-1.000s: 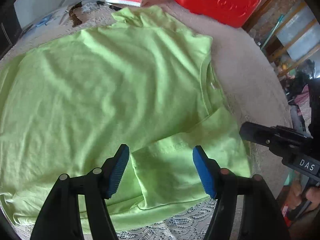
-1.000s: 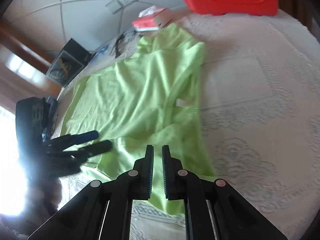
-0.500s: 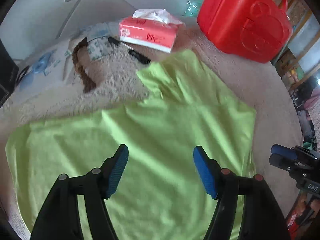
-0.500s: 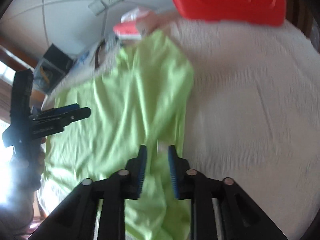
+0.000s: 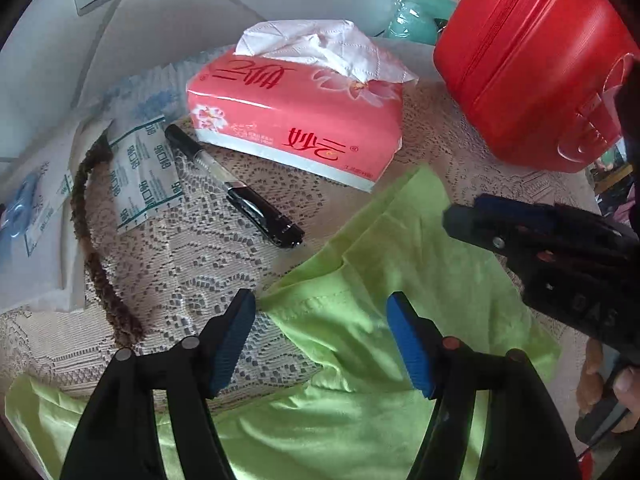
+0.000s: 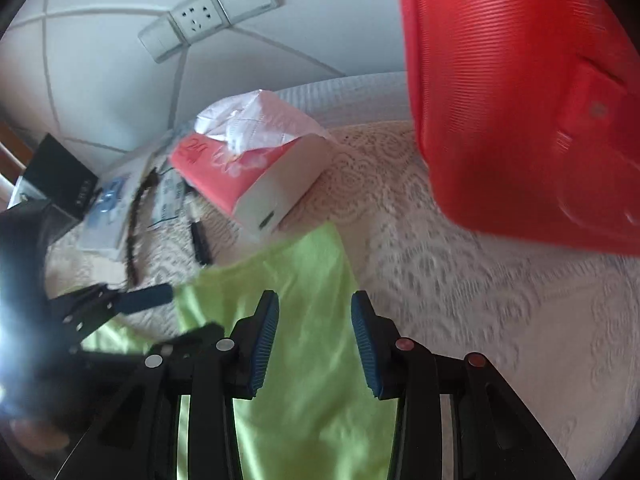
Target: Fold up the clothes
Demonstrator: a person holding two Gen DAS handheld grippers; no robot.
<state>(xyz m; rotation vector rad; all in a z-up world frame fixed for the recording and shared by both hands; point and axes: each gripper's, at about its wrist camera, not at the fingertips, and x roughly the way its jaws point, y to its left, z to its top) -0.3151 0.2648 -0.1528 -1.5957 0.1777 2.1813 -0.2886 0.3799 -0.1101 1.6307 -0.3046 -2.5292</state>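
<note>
1. At my left gripper point(image 5: 322, 338), the jaws stood wide apart over the sleeve of the lime-green T-shirt point(image 5: 360, 320), holding nothing; the sleeve's hemmed edge lay between the blue pads point(image 5: 408, 344).

2. My right gripper point(image 6: 314, 330) also stood open, though less widely, with the green cloth under and between its fingers and nothing clamped. Whether the pads touched the fabric, I could not tell.

3. The T-shirt lay spread on the lace tablecloth point(image 5: 192, 248), its sleeve tip reaching toward the tissue pack; the rest of the shirt ran back under both tools and out of frame.

4. Seen from the left wrist, the right gripper crossed the shirt's right edge, a hand point(image 5: 624, 388) on its handle.

5. Just beyond the sleeve lay a black pen point(image 5: 236, 188), with a brown braided cord point(image 5: 96, 256) and printed paper packets point(image 5: 144, 172) to its left.

6. Farther off sat the pink tissue pack point(image 5: 296, 120), white tissue pulled up from its slot, and beside it a red plastic case point(image 5: 532, 64).

7. White wall sockets point(image 6: 208, 12) were at the back.
</note>
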